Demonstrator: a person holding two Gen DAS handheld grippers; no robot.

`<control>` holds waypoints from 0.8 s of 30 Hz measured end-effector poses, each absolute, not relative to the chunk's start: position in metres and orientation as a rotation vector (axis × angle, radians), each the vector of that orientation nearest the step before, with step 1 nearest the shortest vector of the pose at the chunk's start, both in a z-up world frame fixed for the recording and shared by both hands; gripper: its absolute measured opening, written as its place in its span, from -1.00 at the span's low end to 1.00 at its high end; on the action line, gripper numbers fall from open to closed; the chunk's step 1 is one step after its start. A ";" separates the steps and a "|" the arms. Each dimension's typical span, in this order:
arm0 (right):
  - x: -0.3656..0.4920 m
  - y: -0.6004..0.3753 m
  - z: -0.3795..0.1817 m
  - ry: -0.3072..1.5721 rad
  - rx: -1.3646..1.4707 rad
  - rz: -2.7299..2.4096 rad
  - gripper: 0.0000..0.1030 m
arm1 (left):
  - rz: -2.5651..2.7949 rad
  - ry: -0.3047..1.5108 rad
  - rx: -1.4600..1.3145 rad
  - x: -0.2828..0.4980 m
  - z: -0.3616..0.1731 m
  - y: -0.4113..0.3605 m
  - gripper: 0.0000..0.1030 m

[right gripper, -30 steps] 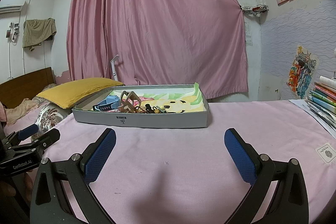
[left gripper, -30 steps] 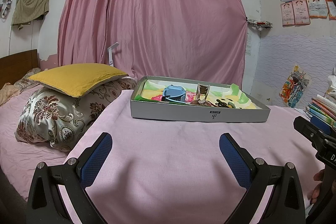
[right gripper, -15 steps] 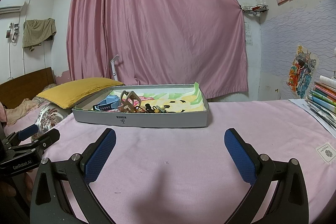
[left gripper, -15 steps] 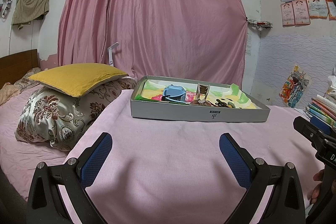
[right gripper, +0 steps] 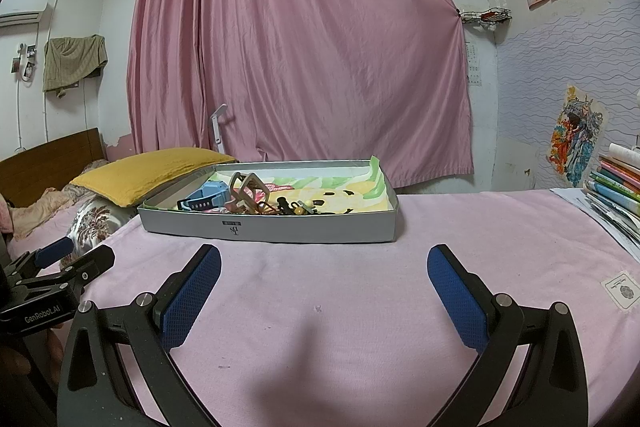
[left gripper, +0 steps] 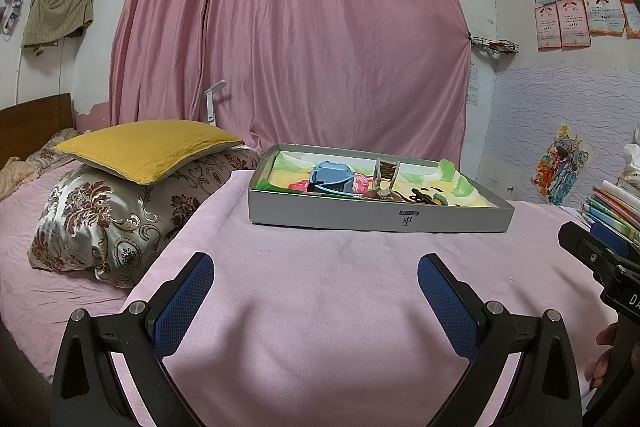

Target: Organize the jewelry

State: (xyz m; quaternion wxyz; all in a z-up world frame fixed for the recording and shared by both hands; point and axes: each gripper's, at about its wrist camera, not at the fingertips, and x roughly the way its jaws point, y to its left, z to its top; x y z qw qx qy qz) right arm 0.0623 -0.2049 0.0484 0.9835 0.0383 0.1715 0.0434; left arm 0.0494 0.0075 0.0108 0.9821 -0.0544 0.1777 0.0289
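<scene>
A shallow grey box (left gripper: 380,221) (right gripper: 280,229) stands on the pink cloth ahead of both grippers. Inside it lie a blue watch (left gripper: 331,179) (right gripper: 208,197), a beige hair claw (left gripper: 385,179) (right gripper: 246,193) and a heap of small dark and beaded pieces (left gripper: 424,198) (right gripper: 294,207). My left gripper (left gripper: 314,287) is open and empty, well short of the box. My right gripper (right gripper: 324,281) is open and empty too, also short of the box. Each gripper shows at the edge of the other's view.
A yellow cushion (left gripper: 148,147) lies on a patterned pillow (left gripper: 104,223) on the bed at left. A stack of books (right gripper: 616,187) stands at the right edge. A pink curtain (left gripper: 296,47) hangs behind the box. A white label (right gripper: 622,289) lies on the cloth at right.
</scene>
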 end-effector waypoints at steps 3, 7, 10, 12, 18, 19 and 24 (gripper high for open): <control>0.062 -0.205 0.049 0.345 0.077 0.087 0.97 | 0.058 0.356 -0.111 0.049 0.011 0.008 0.98; 0.062 -0.205 0.049 0.345 0.077 0.087 0.97 | 0.052 0.362 -0.114 0.050 0.010 0.008 0.98; 0.062 -0.205 0.049 0.345 0.078 0.087 0.97 | 0.067 0.364 -0.112 0.049 0.010 0.006 0.98; 0.062 -0.205 0.049 0.345 0.077 0.087 0.97 | 0.071 0.362 -0.112 0.048 0.010 0.006 0.98; 0.062 -0.205 0.049 0.345 0.078 0.087 0.97 | 0.091 0.360 -0.095 0.048 0.011 0.005 0.98; 0.062 -0.205 0.049 0.346 0.078 0.087 0.97 | 0.089 0.358 -0.093 0.047 0.011 0.005 0.98; 0.060 -0.205 0.048 0.347 0.080 0.091 0.97 | 0.087 0.360 -0.088 0.047 0.012 0.006 0.98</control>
